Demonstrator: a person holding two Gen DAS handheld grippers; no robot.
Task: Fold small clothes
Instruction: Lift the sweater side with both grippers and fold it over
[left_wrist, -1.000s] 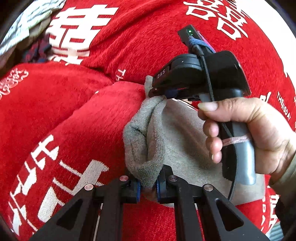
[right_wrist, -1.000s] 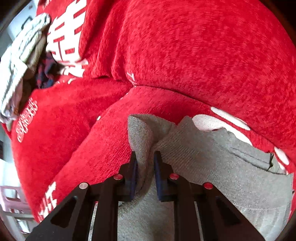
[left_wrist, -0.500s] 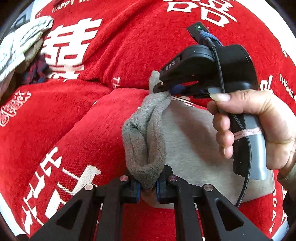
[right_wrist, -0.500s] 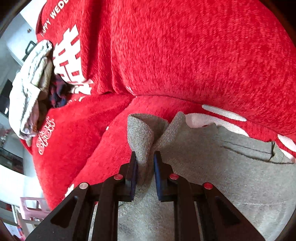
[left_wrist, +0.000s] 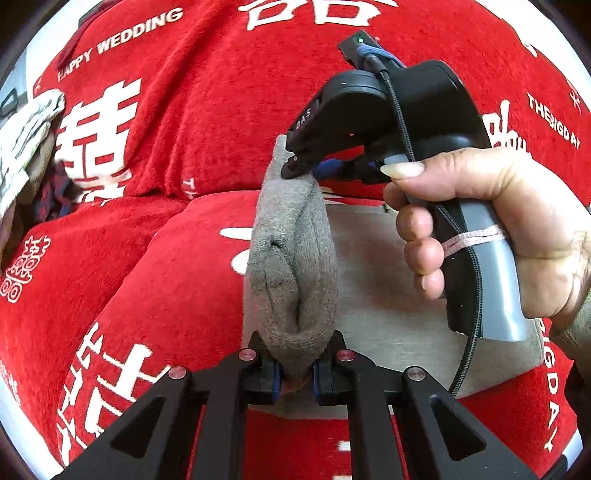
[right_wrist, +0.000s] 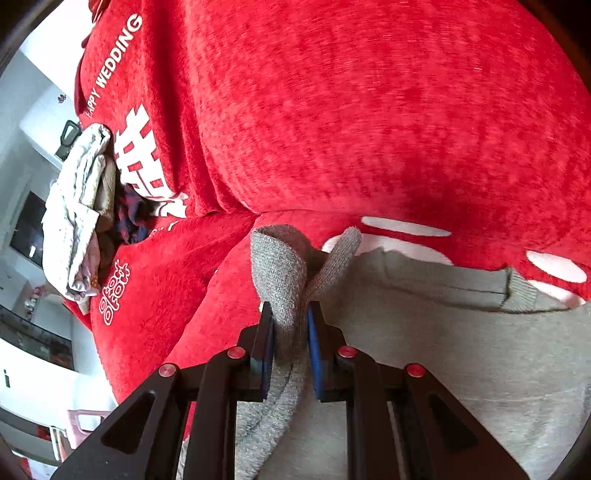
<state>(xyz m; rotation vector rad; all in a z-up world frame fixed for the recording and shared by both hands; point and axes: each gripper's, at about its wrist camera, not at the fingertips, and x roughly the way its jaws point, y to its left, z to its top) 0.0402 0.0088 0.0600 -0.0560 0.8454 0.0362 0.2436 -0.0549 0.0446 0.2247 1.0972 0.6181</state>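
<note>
A grey knitted garment (left_wrist: 384, 295) lies on a red sofa cover (left_wrist: 192, 155), and its left edge (left_wrist: 291, 258) is lifted into a rolled fold. My left gripper (left_wrist: 295, 373) is shut on the near end of that fold. At the fold's far end my right gripper (left_wrist: 314, 170), held by a person's hand (left_wrist: 498, 229), is shut on the cloth. In the right wrist view the right gripper (right_wrist: 290, 325) pinches the same grey garment (right_wrist: 443, 369), whose edge (right_wrist: 280, 266) bunches up above the pads. A pocket seam shows on the flat part.
The red sofa cover (right_wrist: 369, 110) has white lettering and a back cushion rising behind the garment. A pile of pale and dark plaid clothes (right_wrist: 85, 206) sits at the far left end of the seat. A pink stool (right_wrist: 83, 424) stands on the floor at lower left.
Both grippers have moved rightward and slightly up together, drawing the grey edge over the flat part of the garment. The fold is now taller and straighter. Both grips stayed shut.
</note>
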